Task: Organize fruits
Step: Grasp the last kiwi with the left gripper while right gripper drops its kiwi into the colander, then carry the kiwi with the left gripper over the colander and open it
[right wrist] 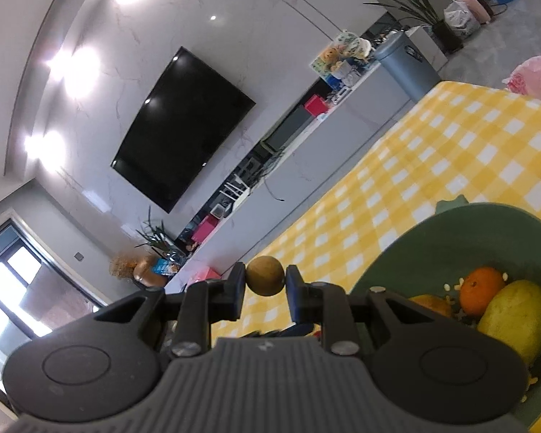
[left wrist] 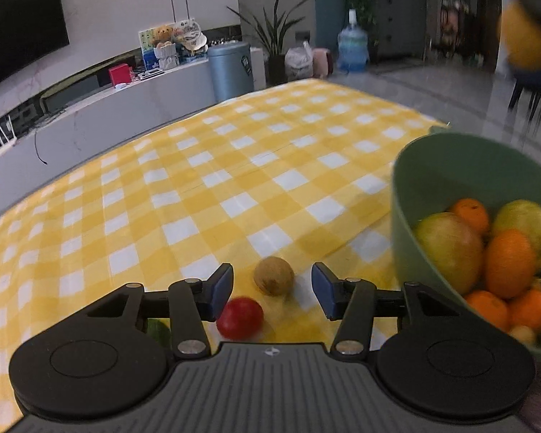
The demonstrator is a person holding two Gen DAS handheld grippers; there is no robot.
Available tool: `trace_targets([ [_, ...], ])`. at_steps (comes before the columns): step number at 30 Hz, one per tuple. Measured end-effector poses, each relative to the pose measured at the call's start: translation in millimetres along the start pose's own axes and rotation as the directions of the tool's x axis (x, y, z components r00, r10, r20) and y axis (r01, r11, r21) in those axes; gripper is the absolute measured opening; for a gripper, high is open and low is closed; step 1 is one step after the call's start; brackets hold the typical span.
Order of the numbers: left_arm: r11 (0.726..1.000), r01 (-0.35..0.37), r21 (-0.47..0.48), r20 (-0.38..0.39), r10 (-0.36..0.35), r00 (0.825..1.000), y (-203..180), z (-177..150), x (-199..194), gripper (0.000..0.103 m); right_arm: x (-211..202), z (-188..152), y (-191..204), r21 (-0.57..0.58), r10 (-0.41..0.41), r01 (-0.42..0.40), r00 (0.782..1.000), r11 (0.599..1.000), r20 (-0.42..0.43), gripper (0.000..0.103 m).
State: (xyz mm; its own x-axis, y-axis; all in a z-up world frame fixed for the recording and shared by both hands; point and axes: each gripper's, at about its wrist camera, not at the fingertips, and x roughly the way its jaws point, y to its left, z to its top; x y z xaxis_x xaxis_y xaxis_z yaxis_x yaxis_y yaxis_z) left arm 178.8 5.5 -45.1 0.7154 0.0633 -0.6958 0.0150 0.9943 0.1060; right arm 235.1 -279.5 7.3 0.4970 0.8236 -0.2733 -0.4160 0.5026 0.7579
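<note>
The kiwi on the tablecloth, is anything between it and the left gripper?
Nothing visible blocks it. The left gripper is open, and the kiwi lies on the tablecloth in the gap between its fingers. A red fruit sits nearer the gripper's base, beside the left finger, not across the path.

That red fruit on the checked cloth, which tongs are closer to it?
Left. The left tongs hang open right over the red fruit, which lies by their left finger. The right tongs are raised beside the green bowl, shut on a brown fruit.
</note>
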Motion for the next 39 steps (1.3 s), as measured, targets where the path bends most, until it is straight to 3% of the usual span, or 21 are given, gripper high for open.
trace_targets([
  [2,0.999,-0.021,0.024,-0.052,0.022,0.998,-1.8,5.5,11.1,0.046,1.0,0.9,-0.4,-0.003,0.005,-0.005,1.000,1.000,0.000,0.020],
  [6,0.999,-0.012,0.040,-0.080,0.016,0.997,-3.9,10.1,20.2,0.030,2.5,1.5,-5.0,0.005,-0.007,0.007,1.000,1.000,-0.004,0.020],
  [8,0.999,-0.026,0.020,-0.085,0.027,0.996,-3.2,10.7,18.8,0.029,-0.2,2.1,-6.7,0.010,-0.021,0.021,1.000,1.000,0.004,0.020],
  [10,0.999,-0.042,-0.022,-0.038,0.041,0.998,-1.0,9.7,9.6,0.029,-4.9,3.3,-7.4,0.008,-0.035,0.034,0.999,0.999,0.007,0.020],
  [14,0.981,0.062,-0.184,0.098,-0.045,0.994,9.4,8.3,-33.8,0.029,-12.9,0.7,-6.5,-0.048,-0.072,0.070,0.996,0.996,-0.055,0.020],
  [18,0.921,0.209,-0.328,0.173,-0.159,0.972,17.3,5.9,-61.0,0.029,-14.3,-4.4,-17.4,-0.045,-0.151,0.147,0.982,0.988,-0.112,0.020],
  [21,0.904,0.251,-0.347,0.188,-0.195,0.963,20.6,2.6,-68.2,0.029,-10.0,-10.8,-24.1,-0.063,-0.219,0.211,0.962,0.975,-0.163,0.021],
  [26,0.897,0.281,-0.342,0.209,-0.219,0.953,23.1,5.5,-71.8,0.029,-3.0,-13.6,-20.3,-0.085,-0.204,0.192,0.961,0.978,-0.184,0.022],
  [27,0.894,0.288,-0.343,0.210,-0.226,0.951,23.2,5.9,-71.0,0.029,-3.0,-13.2,-21.1,-0.075,-0.193,0.182,0.964,0.980,-0.183,0.028],
  [28,0.891,0.294,-0.345,0.207,-0.233,0.950,23.4,6.6,-70.0,0.029,-4.0,-12.7,-22.1,-0.063,-0.185,0.177,0.966,0.982,-0.179,0.038],
  [29,0.890,0.299,-0.345,0.206,-0.239,0.949,21.2,6.2,-70.8,0.029,-5.6,-11.8,-23.1,-0.056,-0.185,0.178,0.968,0.982,-0.166,0.040],
  [35,0.876,0.351,-0.330,0.205,-0.297,0.933,5.6,6.3,-74.6,0.029,-29.6,-1.6,-21.0,0.004,-0.132,0.132,0.991,0.991,-0.039,0.040],
  [39,0.852,0.445,-0.277,0.154,-0.418,0.895,-17.2,11.5,-72.9,0.029,-60.3,6.6,-23.7,0.085,-0.172,0.163,0.978,0.983,0.119,0.041],
])
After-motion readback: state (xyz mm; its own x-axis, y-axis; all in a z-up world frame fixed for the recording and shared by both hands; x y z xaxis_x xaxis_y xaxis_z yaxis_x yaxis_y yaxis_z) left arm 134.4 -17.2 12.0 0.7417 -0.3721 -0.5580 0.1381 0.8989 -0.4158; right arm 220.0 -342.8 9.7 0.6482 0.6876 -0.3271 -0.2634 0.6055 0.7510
